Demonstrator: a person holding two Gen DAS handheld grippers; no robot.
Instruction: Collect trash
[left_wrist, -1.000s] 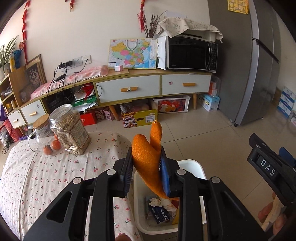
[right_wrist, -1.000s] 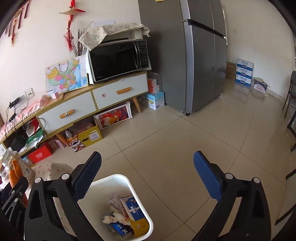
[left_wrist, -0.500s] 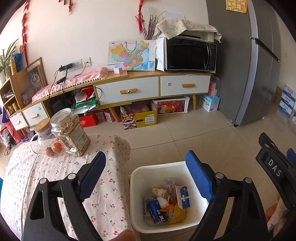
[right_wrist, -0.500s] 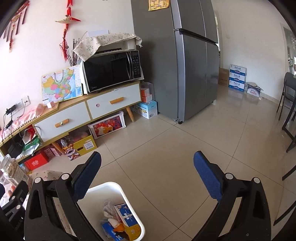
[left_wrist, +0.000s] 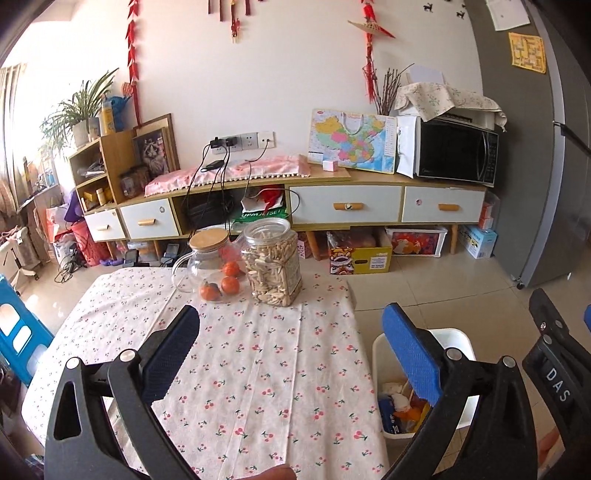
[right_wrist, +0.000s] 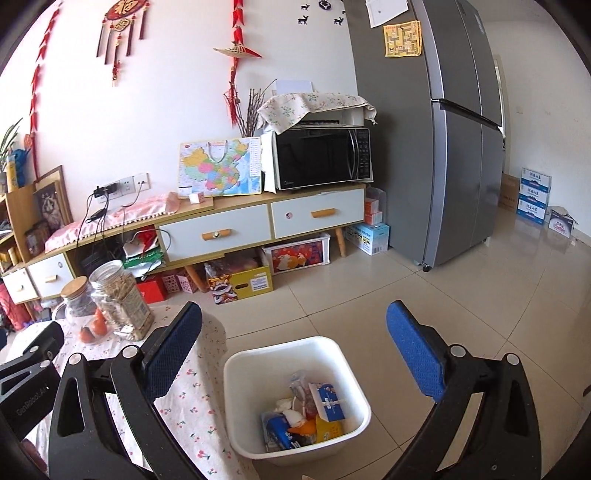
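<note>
Your left gripper (left_wrist: 291, 354) is opening wide with nothing between its jaws, so if you sweep toward the frame's centre, it may knock the glass jar (left_wrist: 271, 262) over.

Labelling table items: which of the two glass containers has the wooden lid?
The glass jug with oranges inside, topped by a round wooden lid. The taller jar beside it, full of pale seeds, has a clear lid.

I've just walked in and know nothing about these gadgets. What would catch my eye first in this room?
Probably the white bin on the tiled floor beside the table, holding wrappers, tissues and a scrap of orange peel. Next, the cherry-print tablecloth, bare except for a jar of seeds and a glass jug holding tangerines at its far edge. Behind them stand a microwave on a long sideboard and a tall grey fridge.
</note>
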